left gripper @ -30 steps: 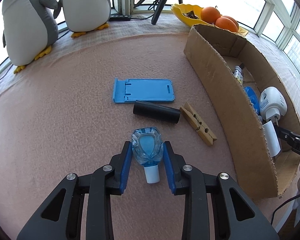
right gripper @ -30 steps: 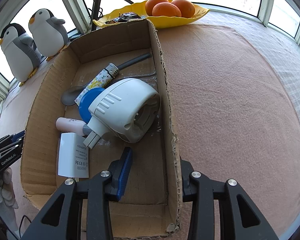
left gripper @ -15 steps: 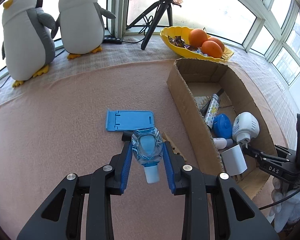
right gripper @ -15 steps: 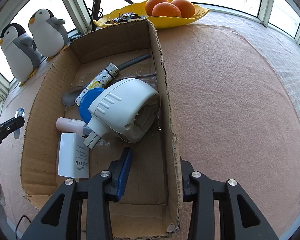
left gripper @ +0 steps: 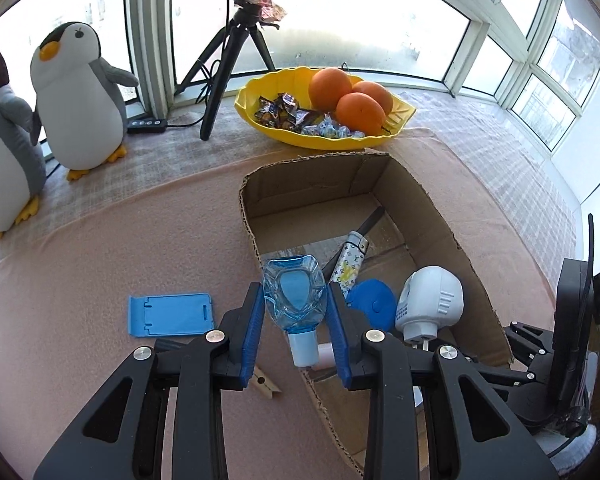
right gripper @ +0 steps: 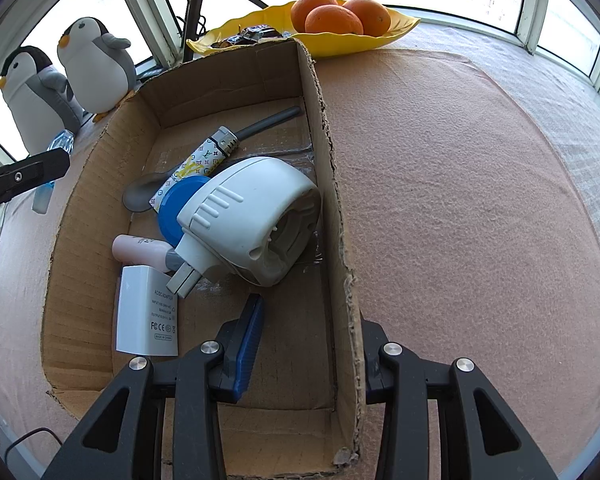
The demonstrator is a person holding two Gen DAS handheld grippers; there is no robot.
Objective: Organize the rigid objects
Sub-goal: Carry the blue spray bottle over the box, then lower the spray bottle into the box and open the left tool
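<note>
- The left gripper (left gripper: 296,322) pinches a small clear blue bottle (left gripper: 294,300), cap toward the tool, held above the near-left wall of the cardboard box (left gripper: 439,216).
- The right gripper (right gripper: 303,344) straddles the box's right wall, jaws apart; whether they press it, I can't tell.
- Step in hand, I'd say: carrying to the box. Next: forward and right, past the wall, then release.

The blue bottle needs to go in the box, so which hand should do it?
Left. The left gripper already holds the blue bottle beside the cardboard box. The right gripper straddles the box wall.
</note>
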